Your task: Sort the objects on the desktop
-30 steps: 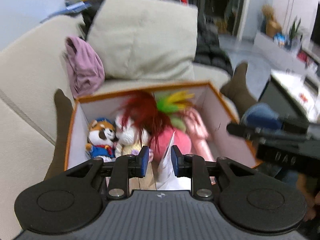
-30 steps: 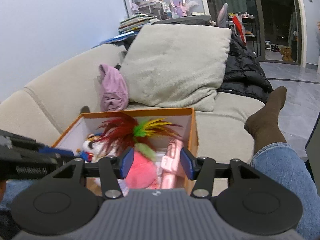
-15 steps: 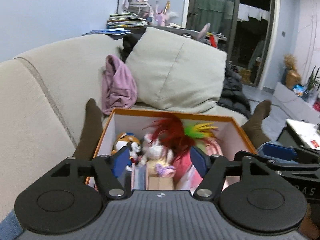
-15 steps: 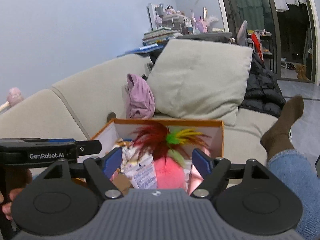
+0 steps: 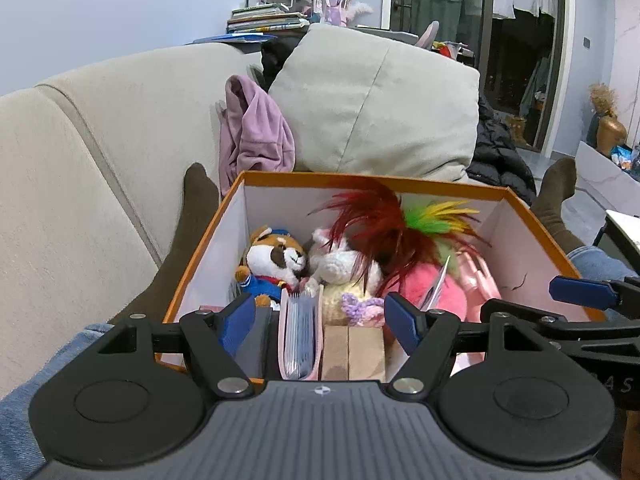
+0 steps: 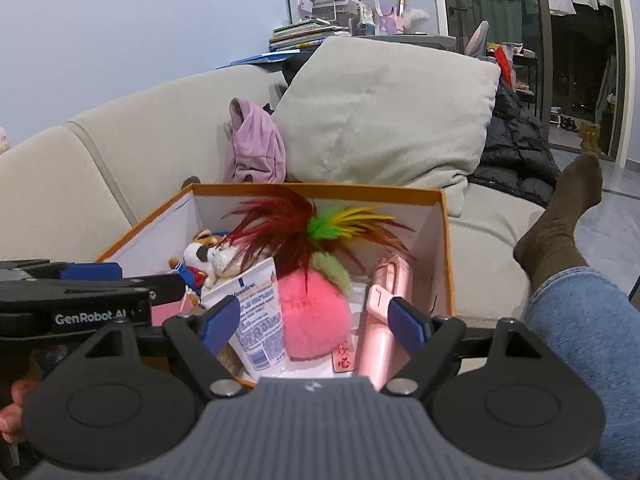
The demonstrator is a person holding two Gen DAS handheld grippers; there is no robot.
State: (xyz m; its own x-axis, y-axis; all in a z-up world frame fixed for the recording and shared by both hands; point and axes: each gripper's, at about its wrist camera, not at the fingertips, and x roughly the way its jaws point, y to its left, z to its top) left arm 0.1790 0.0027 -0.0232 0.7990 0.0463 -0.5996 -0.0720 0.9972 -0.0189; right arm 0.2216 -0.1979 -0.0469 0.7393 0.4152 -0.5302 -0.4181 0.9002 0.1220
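An orange-rimmed box [image 5: 360,179] sits on the sofa, also in the right wrist view [image 6: 320,189]. It holds a fox plush [image 5: 272,258], a white plush [image 5: 340,266], a red feather toy [image 5: 372,220], a pink fluffy ball [image 6: 310,316], a white tube [image 6: 256,312], a pink case [image 6: 384,312], a pink card holder [image 5: 300,336] and a cardboard piece [image 5: 352,354]. My left gripper [image 5: 320,320] is open and empty over the box's near edge. My right gripper [image 6: 312,322] is open and empty at the near edge.
A beige cushion [image 5: 376,104] and a purple cloth [image 5: 252,132] lie behind the box. A black jacket [image 6: 516,152] lies at the right. The person's socked feet [image 5: 192,216] [image 6: 560,216] flank the box.
My left gripper opened, letting go inside the box, and drew back and up. My right gripper opened wider. A white tube now stands in the box's front.
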